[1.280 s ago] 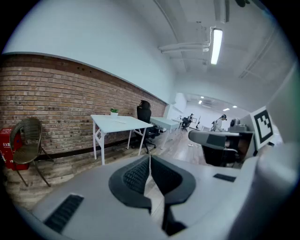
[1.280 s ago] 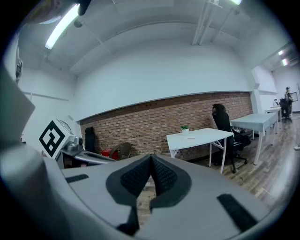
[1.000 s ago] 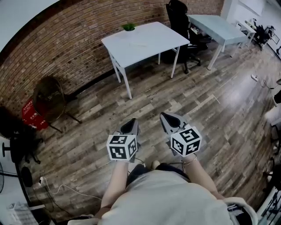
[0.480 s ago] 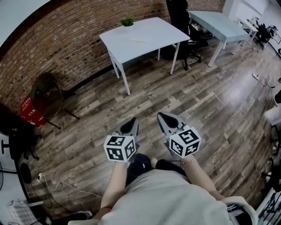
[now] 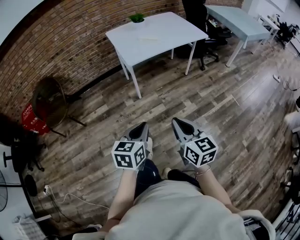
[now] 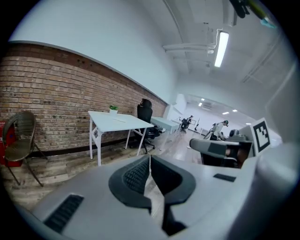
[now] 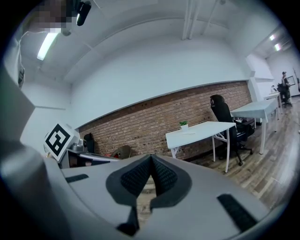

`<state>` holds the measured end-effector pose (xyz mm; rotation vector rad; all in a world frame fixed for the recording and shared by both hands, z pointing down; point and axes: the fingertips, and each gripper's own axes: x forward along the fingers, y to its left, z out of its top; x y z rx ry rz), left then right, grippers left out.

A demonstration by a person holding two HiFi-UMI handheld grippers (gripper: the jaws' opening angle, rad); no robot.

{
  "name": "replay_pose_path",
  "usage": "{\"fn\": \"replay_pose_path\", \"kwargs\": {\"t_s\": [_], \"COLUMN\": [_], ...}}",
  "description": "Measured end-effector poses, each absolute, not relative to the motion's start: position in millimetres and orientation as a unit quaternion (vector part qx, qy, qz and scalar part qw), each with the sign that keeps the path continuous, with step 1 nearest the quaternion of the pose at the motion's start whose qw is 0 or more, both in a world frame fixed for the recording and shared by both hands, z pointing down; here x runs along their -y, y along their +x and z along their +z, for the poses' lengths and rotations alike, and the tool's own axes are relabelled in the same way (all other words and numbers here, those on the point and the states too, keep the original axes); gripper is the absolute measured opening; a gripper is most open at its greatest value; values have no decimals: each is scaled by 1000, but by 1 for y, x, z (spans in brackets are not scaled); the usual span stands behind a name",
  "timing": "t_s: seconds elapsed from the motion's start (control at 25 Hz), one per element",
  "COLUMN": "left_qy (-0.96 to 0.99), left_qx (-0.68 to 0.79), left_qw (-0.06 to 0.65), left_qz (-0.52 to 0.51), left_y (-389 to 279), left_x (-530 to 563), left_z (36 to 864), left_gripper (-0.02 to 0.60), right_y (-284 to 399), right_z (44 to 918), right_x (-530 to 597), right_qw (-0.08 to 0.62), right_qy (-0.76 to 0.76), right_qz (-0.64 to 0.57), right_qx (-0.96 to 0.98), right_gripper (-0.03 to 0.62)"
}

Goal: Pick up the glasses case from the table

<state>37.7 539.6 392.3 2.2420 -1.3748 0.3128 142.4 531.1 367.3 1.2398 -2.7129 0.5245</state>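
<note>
Glasses case (image 5: 149, 38) is taken to be the thin, pale object lying flat near the middle of the white table (image 5: 164, 28), at the upper centre of the head view. It is too small there for its shape to be confirmed. A small potted plant (image 5: 137, 18) is set at the table's far edge, close to the brick wall (image 5: 70, 42) and apart from the pale object. The same table, plant and thin object are seen at middle left of the left gripper view and right of centre in the right gripper view.

The left gripper (image 5: 142, 127) and the right gripper (image 5: 178, 123) are held side by side low in the centre of the head view, over the wooden floor (image 5: 211, 108). Both are pointed toward the table and are well apart from it, with bare floor between. In the left gripper view the jaws are seen closed, tips together, with nothing gripped. The same is seen in the right gripper view: pads meeting at the tips, nothing held.

A black office chair (image 5: 199, 11) is placed just right of the white table, between it and a pale blue table (image 5: 234, 23) at the upper right. A brown round-backed chair (image 5: 49, 101) is seen by the wall at the left, with a red object (image 5: 32, 119) just beside it.
</note>
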Motion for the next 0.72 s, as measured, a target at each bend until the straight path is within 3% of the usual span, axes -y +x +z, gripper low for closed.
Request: {"fn": "replay_pose_path", "kwargs": {"t_s": [0.72], "left_qy": [876], "left_qx": [416], "left_qw": [216], "left_qz": [111], "left_y": [-50], "left_x": [-278], "left_z": [369], "left_gripper": [11], "right_y": [44], "right_z": [351], "right_x": [-301], "right_qw": [52], "right_qy": [455], "right_qz": [161], "right_qx": [874], "right_gripper": [-2]}}
